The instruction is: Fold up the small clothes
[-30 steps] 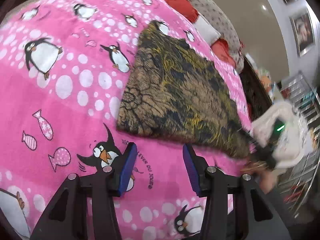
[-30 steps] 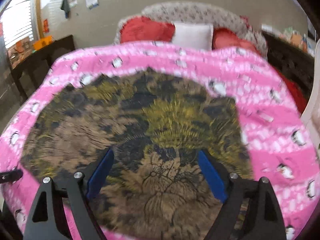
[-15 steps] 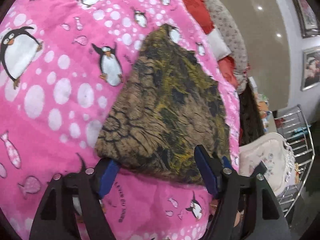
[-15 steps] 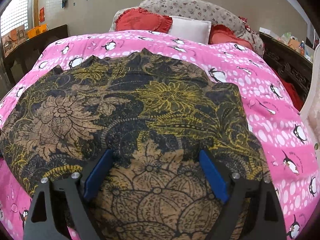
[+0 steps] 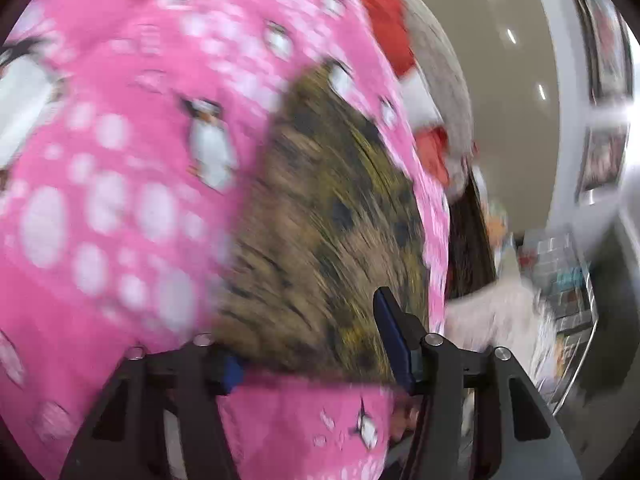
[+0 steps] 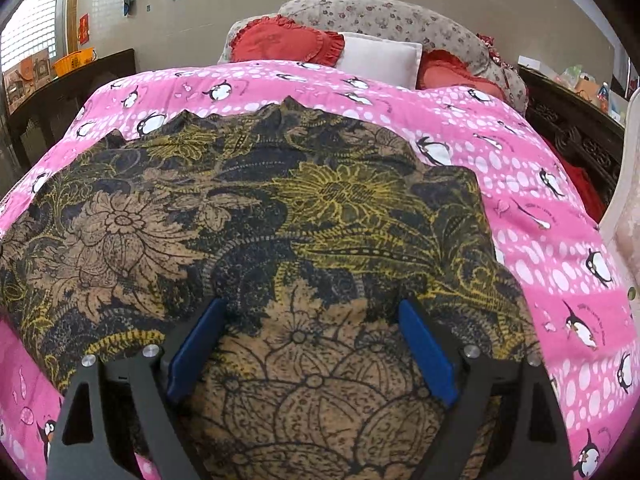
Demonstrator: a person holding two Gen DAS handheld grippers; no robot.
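A brown, black and yellow flower-print cloth (image 6: 280,208) lies spread flat on the pink penguin bedspread (image 6: 540,220). My right gripper (image 6: 311,306) is open wide, with both blue pads resting over the cloth's near part and nothing pinched. The left wrist view is blurred by motion. There my left gripper (image 5: 308,332) straddles the cloth's (image 5: 328,220) near edge. Its jaws are closing with the cloth's edge between them, the pads still apart. The left pad is half hidden under the hem.
Red and white pillows (image 6: 380,60) sit against a floral headboard (image 6: 380,20) at the far end. Dark wooden furniture (image 6: 60,92) stands to the left and a carved bed frame (image 6: 572,132) to the right. A white fabric item (image 5: 500,312) and a wire rack (image 5: 568,300) are beside the bed.
My left gripper moved in from the bare bedspread to the cloth's near edge and rolled; its jaws widened on the way. The right gripper's view steadied over the cloth and then held still.
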